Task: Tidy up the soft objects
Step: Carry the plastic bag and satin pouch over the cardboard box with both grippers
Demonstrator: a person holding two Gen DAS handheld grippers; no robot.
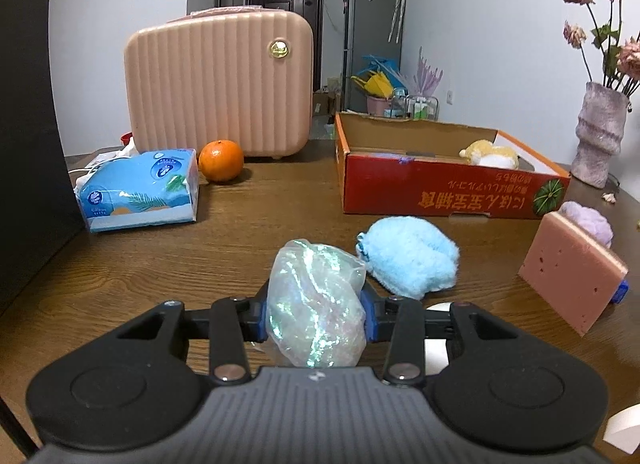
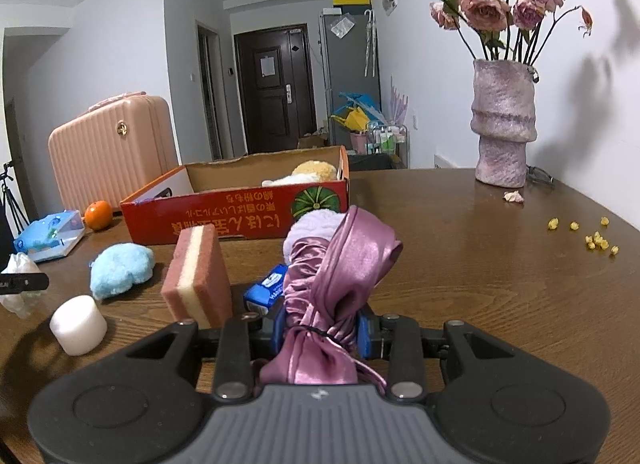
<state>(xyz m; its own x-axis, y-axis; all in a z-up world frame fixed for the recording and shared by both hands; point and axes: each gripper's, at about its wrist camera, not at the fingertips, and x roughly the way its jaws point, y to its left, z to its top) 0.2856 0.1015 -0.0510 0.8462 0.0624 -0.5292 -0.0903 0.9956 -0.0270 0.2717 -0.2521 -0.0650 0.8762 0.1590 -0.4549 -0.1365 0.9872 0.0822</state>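
Observation:
My left gripper [image 1: 316, 316] is shut on a crumpled iridescent plastic ball [image 1: 316, 296], held just above the wooden table. A fluffy blue ball [image 1: 408, 260] lies right beside it. My right gripper [image 2: 322, 330] is shut on a tied pink satin cloth bundle [image 2: 340, 264]. Behind the bundle sits a fluffy purple ball [image 2: 316, 224]. The red cardboard box [image 2: 224, 216] stands open further back, with a yellow-white plush toy [image 2: 312, 172] inside. A pink sponge [image 2: 198, 276] stands on edge left of the bundle.
A white cylinder [image 2: 78, 324] and a small blue packet [image 2: 266, 288] sit near the sponge. A tissue pack [image 1: 140, 192], an orange [image 1: 221, 160] and a pink suitcase [image 1: 220, 84] are at the back left. A flower vase [image 2: 502, 124] and yellow crumbs [image 2: 596, 240] are on the right.

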